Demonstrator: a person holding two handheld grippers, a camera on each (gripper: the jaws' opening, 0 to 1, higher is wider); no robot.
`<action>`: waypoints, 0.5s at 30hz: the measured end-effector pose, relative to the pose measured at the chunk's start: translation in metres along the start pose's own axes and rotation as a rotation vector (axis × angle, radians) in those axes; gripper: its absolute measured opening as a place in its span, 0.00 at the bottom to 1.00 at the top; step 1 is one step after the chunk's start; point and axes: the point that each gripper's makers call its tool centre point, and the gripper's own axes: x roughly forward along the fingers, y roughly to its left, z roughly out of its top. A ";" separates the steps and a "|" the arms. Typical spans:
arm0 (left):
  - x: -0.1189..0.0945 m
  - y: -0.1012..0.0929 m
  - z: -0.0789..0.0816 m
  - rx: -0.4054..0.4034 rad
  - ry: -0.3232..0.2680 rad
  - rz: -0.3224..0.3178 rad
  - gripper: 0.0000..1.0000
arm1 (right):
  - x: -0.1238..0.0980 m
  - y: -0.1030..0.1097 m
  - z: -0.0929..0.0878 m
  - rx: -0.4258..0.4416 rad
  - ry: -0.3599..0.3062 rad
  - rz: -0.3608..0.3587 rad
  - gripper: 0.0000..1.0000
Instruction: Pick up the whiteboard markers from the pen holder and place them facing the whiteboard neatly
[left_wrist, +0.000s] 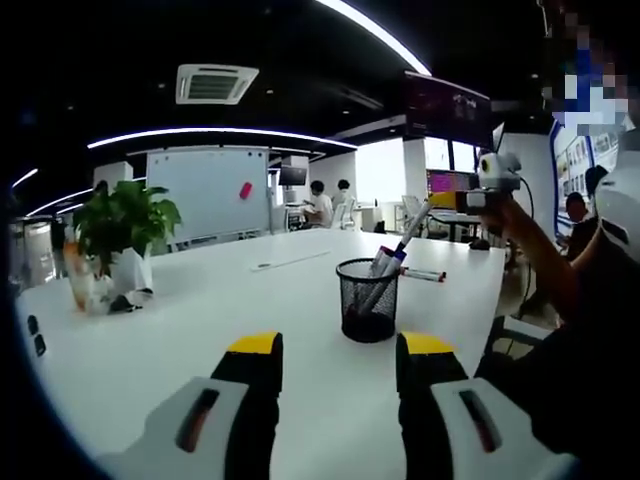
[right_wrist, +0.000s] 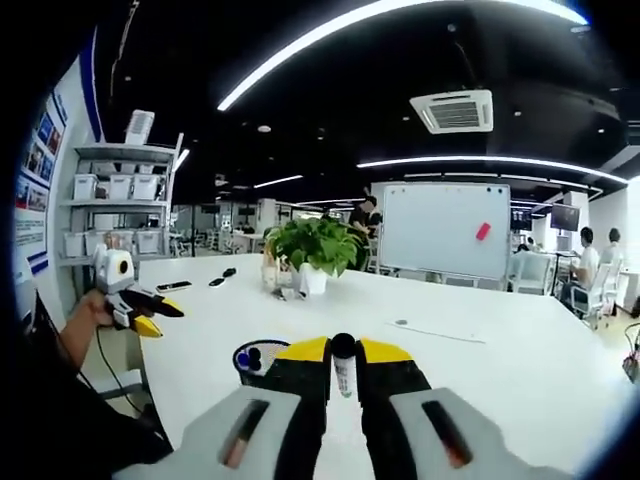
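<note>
Marker clamped above the pen holder

Left gripper (left_wrist: 338, 362) is held with jaws apart near the mesh pen holder (left_wrist: 367, 300). Right gripper (right_wrist: 343, 362) is seen clamped on a marker (right_wrist: 343, 365); a whiteboard (right_wrist: 446, 229) is shown beyond

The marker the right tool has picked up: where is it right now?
In the right gripper view, the marker stands clamped between the right tool jaws, above the white table, just right of the mesh pen holder.
</note>
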 end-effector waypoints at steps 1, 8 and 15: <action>0.000 0.000 0.000 -0.001 0.001 -0.001 0.47 | 0.000 0.000 0.000 0.000 0.001 -0.002 0.13; 0.000 -0.003 0.000 0.004 0.002 -0.003 0.47 | -0.008 -0.010 -0.006 -0.009 0.004 -0.023 0.13; 0.001 -0.003 0.001 0.003 0.001 0.000 0.47 | -0.021 -0.029 -0.002 -0.033 -0.013 -0.071 0.13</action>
